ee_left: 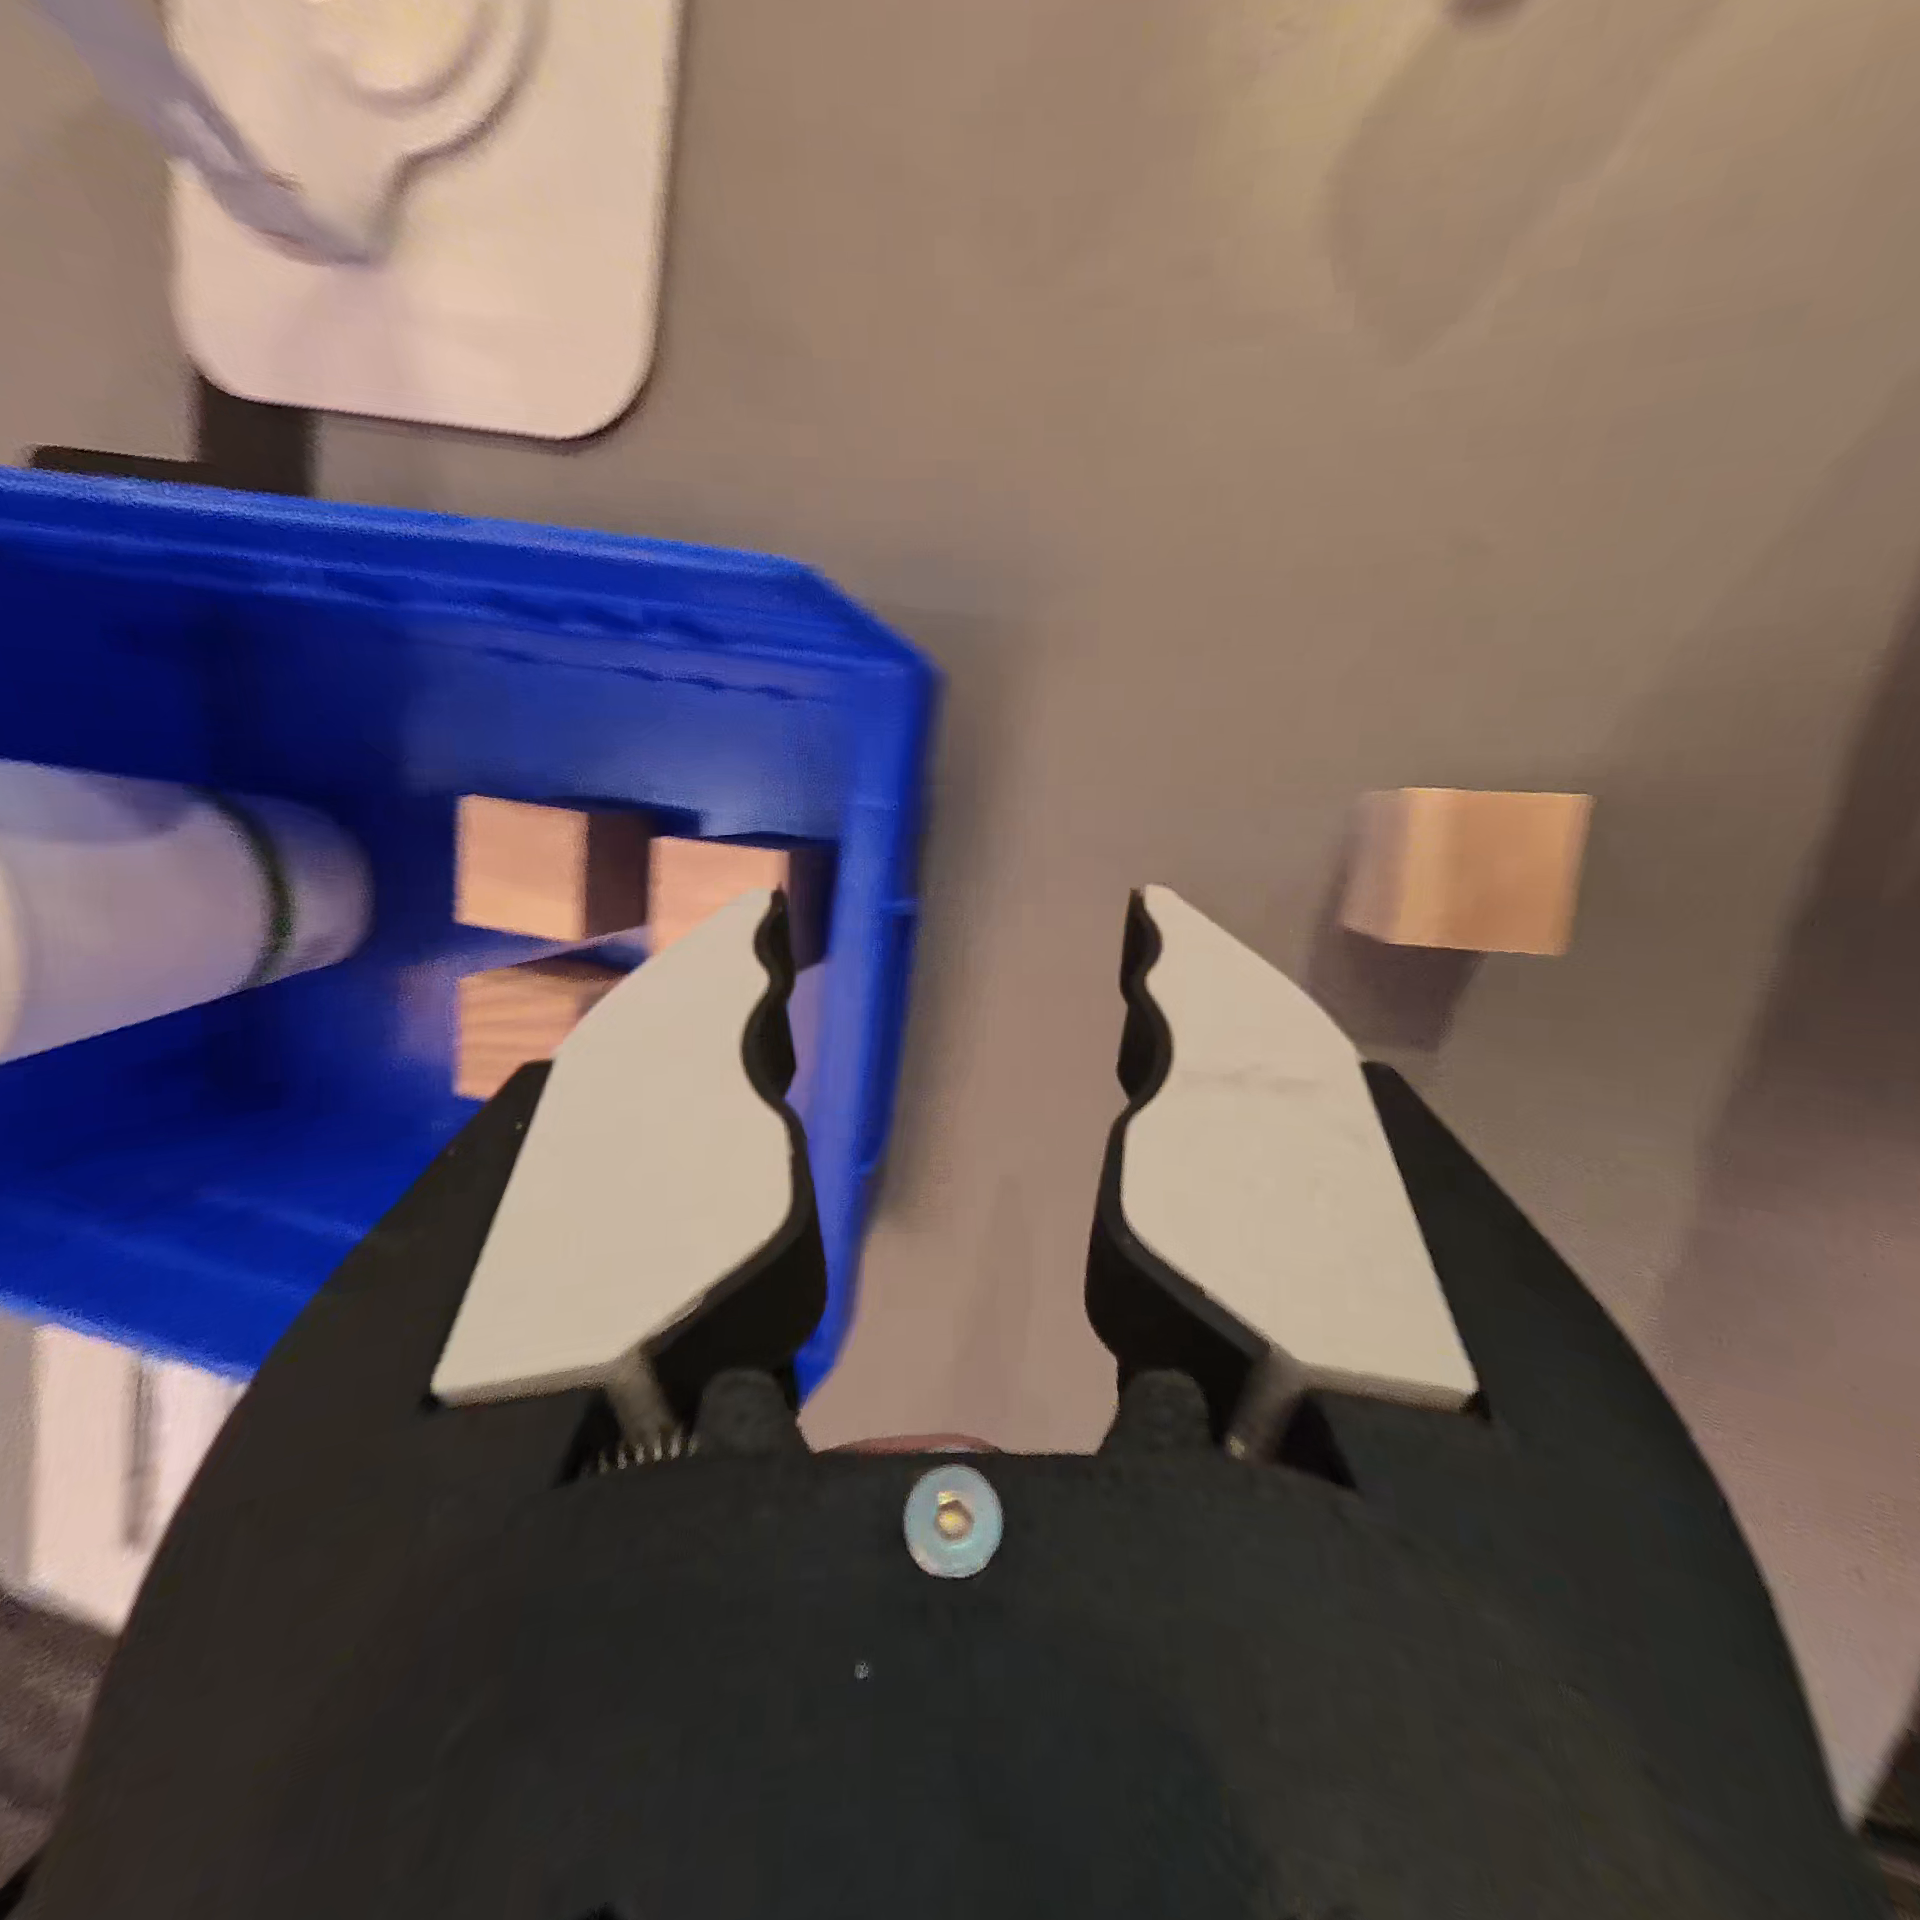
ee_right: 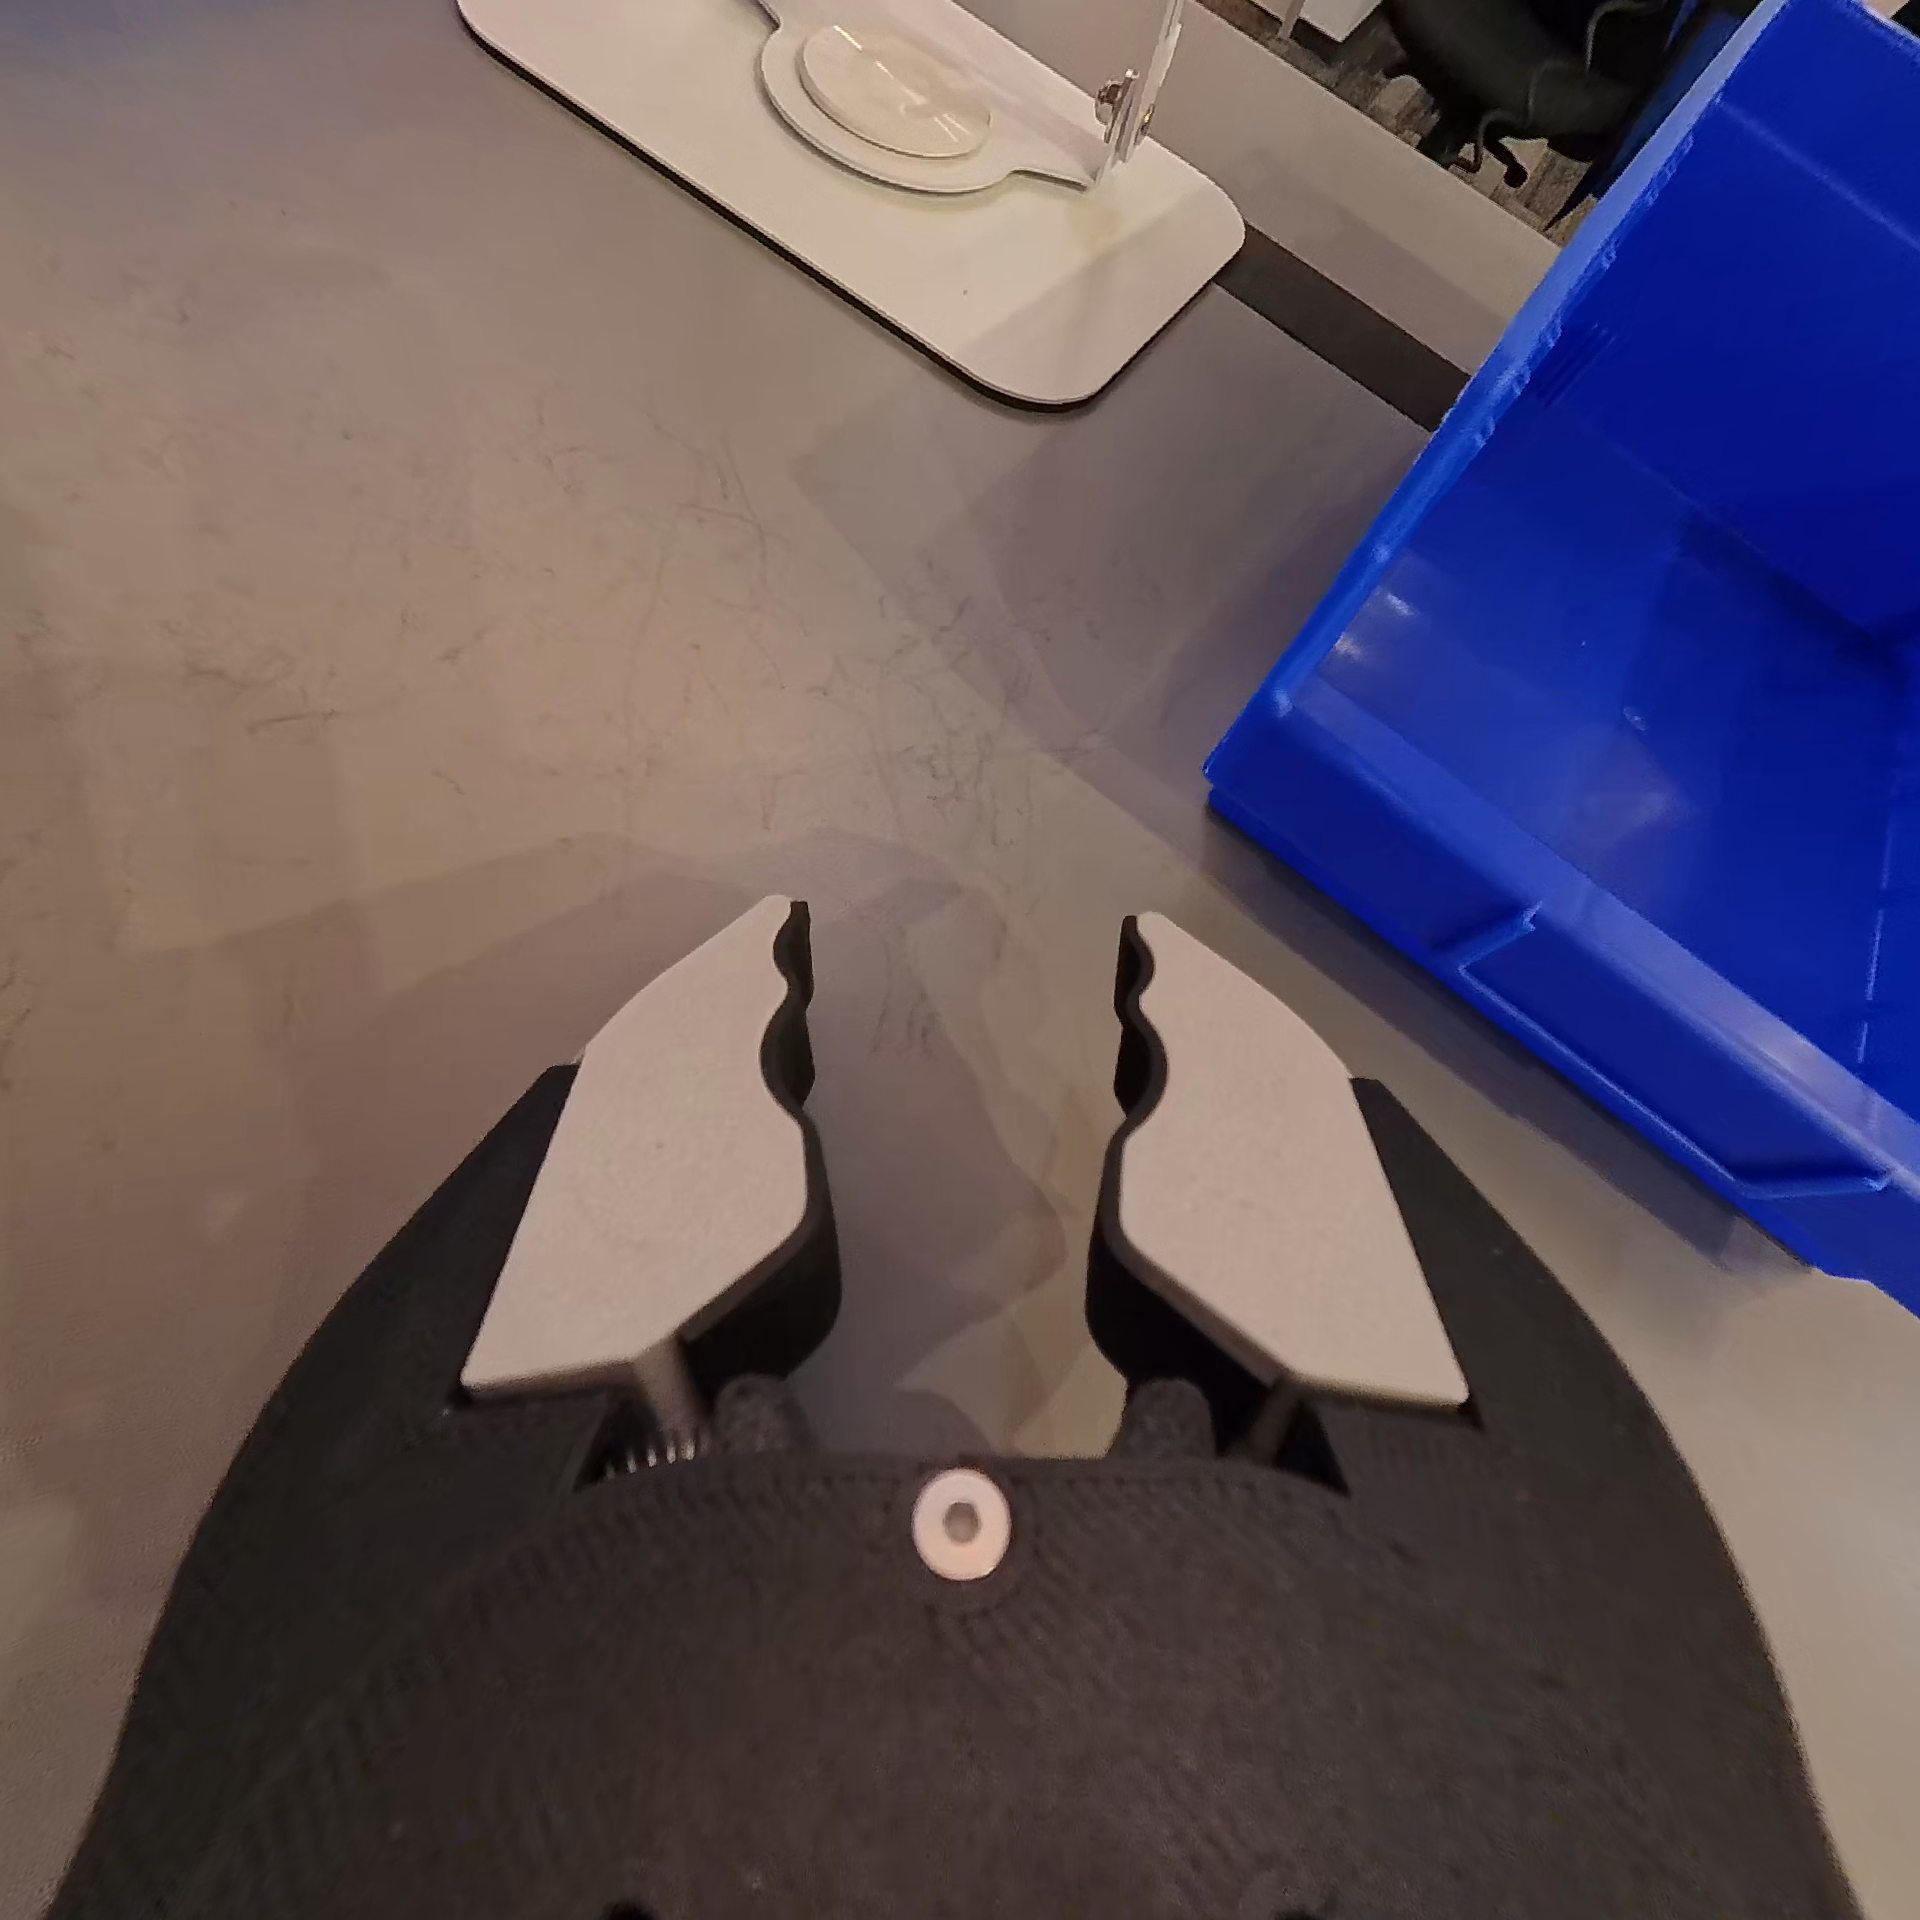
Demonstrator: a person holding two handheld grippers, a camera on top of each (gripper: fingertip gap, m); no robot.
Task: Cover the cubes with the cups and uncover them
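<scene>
Left wrist view: both grippers' fingers (ee_left: pixel 665 1122) spread, empty (cube (ee_left: pixel 1465 871) beside blue bin (ee_left: pixel 623 665))

Motion-blurred left wrist view; white cups (ee_left: pixel 156 914) cut off at left edge inside blue bin (ee_left: pixel 436 665), half-hiding wooden cubes (ee_left: pixel 520 868).

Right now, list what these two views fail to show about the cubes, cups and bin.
- Left wrist view: motion blur smears the blue bin; cubes inside are partly behind the left gripper, so their count is uncertain.
- Left wrist view: the cups are cut off by the left edge.
- Right wrist view: the bin runs off the right edge; no cups or cubes show.
</scene>
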